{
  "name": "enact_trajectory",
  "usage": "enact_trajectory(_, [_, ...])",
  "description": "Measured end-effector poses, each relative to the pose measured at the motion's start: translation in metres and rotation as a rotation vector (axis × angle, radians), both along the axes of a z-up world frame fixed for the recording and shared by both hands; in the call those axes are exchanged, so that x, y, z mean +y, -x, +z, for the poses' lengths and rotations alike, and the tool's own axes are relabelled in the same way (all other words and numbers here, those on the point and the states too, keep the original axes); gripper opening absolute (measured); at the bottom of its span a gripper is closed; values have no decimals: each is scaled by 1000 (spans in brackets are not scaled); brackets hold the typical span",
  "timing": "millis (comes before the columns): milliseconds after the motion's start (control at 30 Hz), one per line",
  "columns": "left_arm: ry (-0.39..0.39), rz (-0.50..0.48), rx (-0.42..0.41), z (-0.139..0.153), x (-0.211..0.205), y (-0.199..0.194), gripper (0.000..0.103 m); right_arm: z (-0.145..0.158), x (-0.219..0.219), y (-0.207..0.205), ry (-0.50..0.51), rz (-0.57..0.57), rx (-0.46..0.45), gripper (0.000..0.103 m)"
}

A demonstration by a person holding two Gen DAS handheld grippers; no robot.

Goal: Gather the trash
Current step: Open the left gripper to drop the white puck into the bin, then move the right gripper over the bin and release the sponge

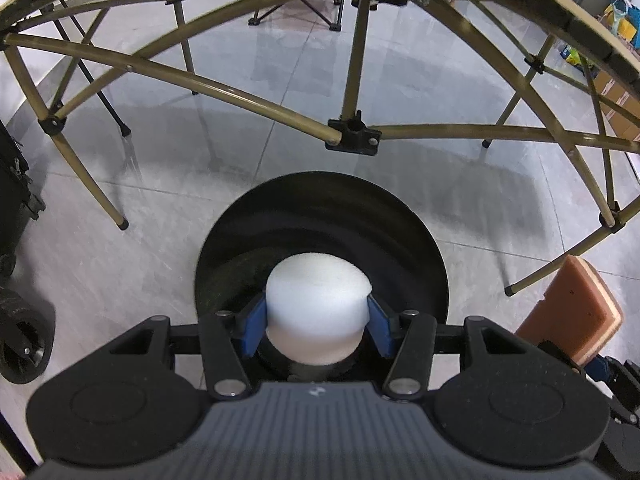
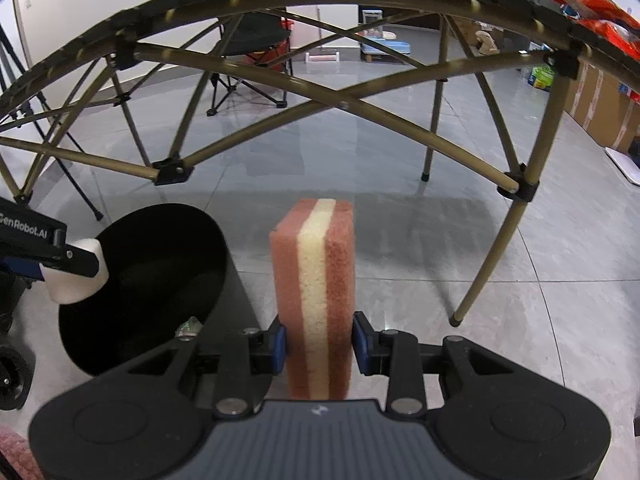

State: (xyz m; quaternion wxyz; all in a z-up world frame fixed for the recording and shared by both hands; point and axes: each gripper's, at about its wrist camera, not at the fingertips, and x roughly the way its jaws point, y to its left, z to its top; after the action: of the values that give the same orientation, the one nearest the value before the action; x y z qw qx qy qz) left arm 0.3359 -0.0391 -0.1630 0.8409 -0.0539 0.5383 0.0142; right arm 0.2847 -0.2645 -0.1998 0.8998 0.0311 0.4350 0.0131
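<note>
Two claws, both loaded. The left claw (image 1: 317,322) is clamped on a white foam puck (image 1: 318,304), holding it right over the mouth of the black bin (image 1: 416,248) on the floor; the puck's round flat face points away from the camera. The right claw (image 2: 320,345) is squeezed onto a sponge (image 2: 316,280), pink with a cream stripe, its long axis running straight out along the fingers, just right of the bin. The folding worktop frame (image 2: 256,148) stands behind everything.
</note>
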Motion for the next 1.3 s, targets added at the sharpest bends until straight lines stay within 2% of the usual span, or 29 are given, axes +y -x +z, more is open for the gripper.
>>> enact_trajectory(733, [-15,-1,71,-20,-19,-19,56,-16,-15,-3,15,-28,44,32])
enact_trajectory(833, [-13,2,82,-21,-19,-19,60,-16,-15,-3,14,-30,43,32])
enact_trajectory(867, [-13,1,85,-22,-18,-19,65,-16,-15,-3,14,-31,42,32])
enact_trajectory(900, [-15,3,88,-22,-18,-18,77,-16,-15,-2,13,-31,42,32])
enact_trajectory(1000, [-24,23,100,-23,-16,-19,101,-16,-15,-2,13,-29,42,32])
enact_trajectory(1300, [-23,60,151,-30,-8,-21,103,-15,-13,-2,15,-25,44,32])
